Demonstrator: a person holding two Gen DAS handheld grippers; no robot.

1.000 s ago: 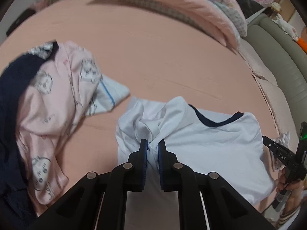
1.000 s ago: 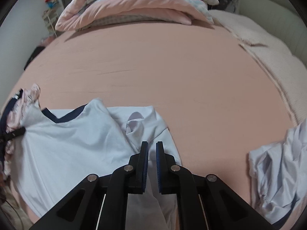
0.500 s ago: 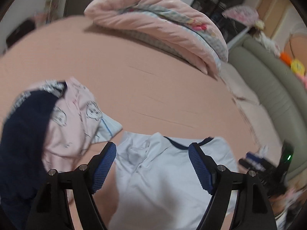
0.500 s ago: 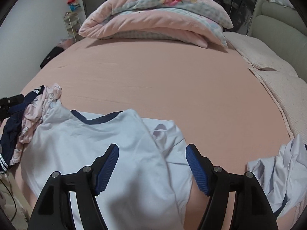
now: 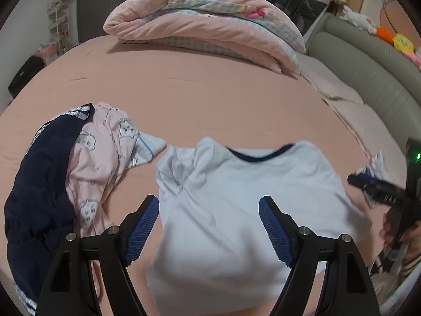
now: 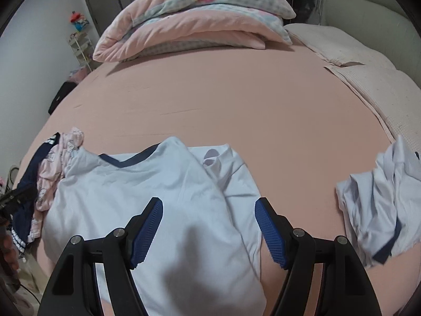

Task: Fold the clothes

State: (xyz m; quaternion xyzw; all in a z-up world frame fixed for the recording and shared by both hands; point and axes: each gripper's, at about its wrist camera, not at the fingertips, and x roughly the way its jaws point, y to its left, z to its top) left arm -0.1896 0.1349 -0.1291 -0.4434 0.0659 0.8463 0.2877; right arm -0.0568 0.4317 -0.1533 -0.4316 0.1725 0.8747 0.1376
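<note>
White shirt (image 5: 236, 205) on pink bed (image 5: 210, 100), sleeves folded in, further folds likely left. Left gripper (image 5: 209, 227) and right gripper (image 6: 209, 230) above shirt, fingers just opened wide, holding nothing. Unfolded pile (image 5: 65, 168) left; crumpled shirt (image 6: 381, 205) right.

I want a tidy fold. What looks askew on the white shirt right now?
The white shirt lies flat on the bed, but both sleeves are bunched, not smoothed: one beside the collar, one at the other shoulder. Both the left gripper and the right gripper are open, holding nothing.
</note>
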